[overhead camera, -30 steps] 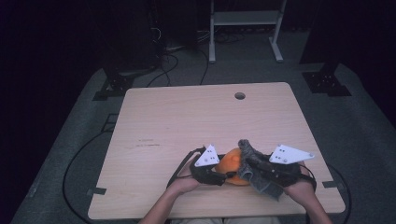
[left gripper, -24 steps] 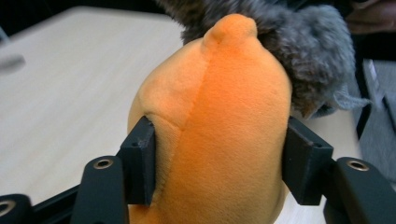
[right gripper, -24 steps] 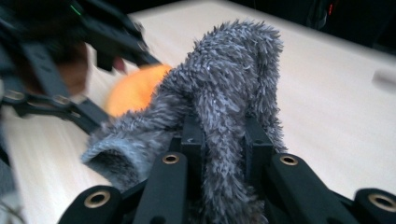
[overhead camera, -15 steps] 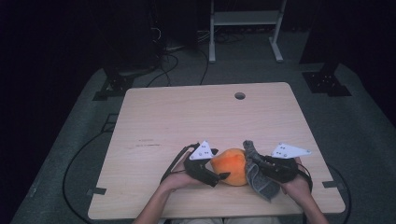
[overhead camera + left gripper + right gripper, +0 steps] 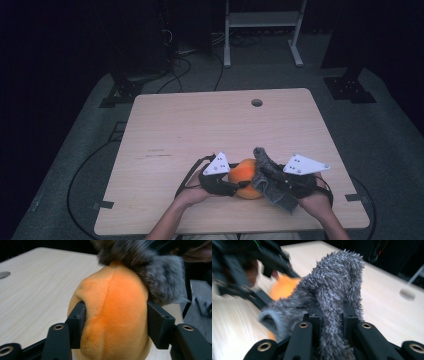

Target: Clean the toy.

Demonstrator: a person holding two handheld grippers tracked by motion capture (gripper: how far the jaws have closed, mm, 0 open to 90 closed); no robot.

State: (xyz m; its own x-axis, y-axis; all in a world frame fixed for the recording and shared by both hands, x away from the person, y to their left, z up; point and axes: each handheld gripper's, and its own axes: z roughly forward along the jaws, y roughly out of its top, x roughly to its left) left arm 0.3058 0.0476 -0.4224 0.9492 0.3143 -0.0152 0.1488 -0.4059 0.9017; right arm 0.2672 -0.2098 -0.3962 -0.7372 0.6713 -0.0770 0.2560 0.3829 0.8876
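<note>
An orange plush toy (image 5: 244,175) rests near the front edge of the wooden table (image 5: 200,125). My left gripper (image 5: 234,186) comes at it from the left. Its jaws have just been closing, and in the left gripper view both pads press into the orange plush toy (image 5: 115,315) held by the left gripper (image 5: 116,322). A grey fuzzy cloth (image 5: 274,192) drapes over the toy's right side. My right gripper (image 5: 267,176) is shut on it; the right gripper (image 5: 331,315) pinches a fold of the grey fuzzy cloth (image 5: 337,277).
A round cable hole (image 5: 256,102) sits near the table's far edge. Behind the table stand a white metal frame (image 5: 260,20) and black stand bases (image 5: 350,87), with cables (image 5: 180,65) on the grey floor. The far half of the tabletop is bare.
More of the orange plush toy has been uncovered as the grey cloth shifted to its right side. The left gripper moved slightly left and back against the toy.
</note>
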